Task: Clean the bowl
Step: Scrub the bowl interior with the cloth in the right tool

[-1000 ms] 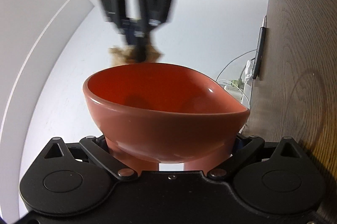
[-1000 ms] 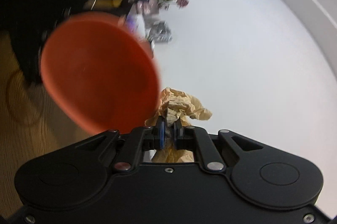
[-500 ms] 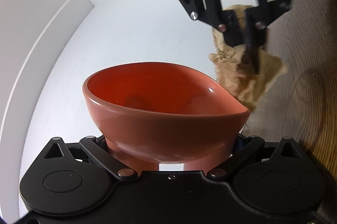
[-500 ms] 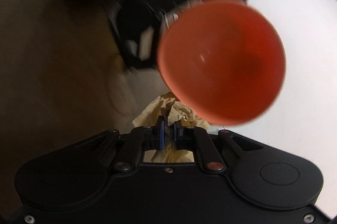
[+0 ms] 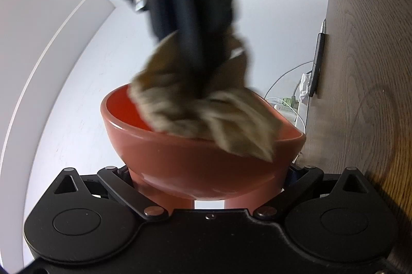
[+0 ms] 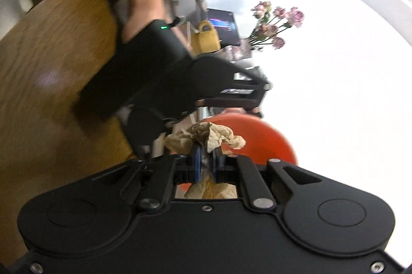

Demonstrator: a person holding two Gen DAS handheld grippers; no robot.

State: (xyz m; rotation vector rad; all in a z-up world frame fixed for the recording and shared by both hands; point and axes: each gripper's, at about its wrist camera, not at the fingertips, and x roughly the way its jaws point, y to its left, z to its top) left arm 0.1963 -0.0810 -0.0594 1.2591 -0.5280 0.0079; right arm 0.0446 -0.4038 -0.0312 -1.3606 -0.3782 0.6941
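The bowl (image 5: 203, 153), red and glossy, is held off the counter (image 5: 368, 94) by its foot, which is clamped between the jaws of the left gripper (image 5: 209, 193), its mouth turned up and slightly away from that gripper's camera. A crumpled brown paper (image 5: 206, 109) is seen lying across the near rim and spilling partly over the right side of it, with the bulk of the wad just inside the mouth. The paper is pinched in the jaws of the right gripper (image 5: 190, 47), which are closed almost fully on it and which enter from above, pointing down into the bowl. In the right wrist view the same wad (image 6: 206, 137) is seen bunched ahead of the blue pads (image 6: 197, 166), with the bowl (image 6: 260, 140) directly beyond and a little to the right. The relation on which the coming wipe is judged to turn is thus a plain one: the bowl's open mouth lies straight ahead of the right jaws and below them, while the left hand serves only as a holder. Whether the paper is pressed on the inner wall or only resting on the rim cannot be told through the blur. A hand (image 6: 144, 14) and flowers (image 6: 275, 24) are seen behind.
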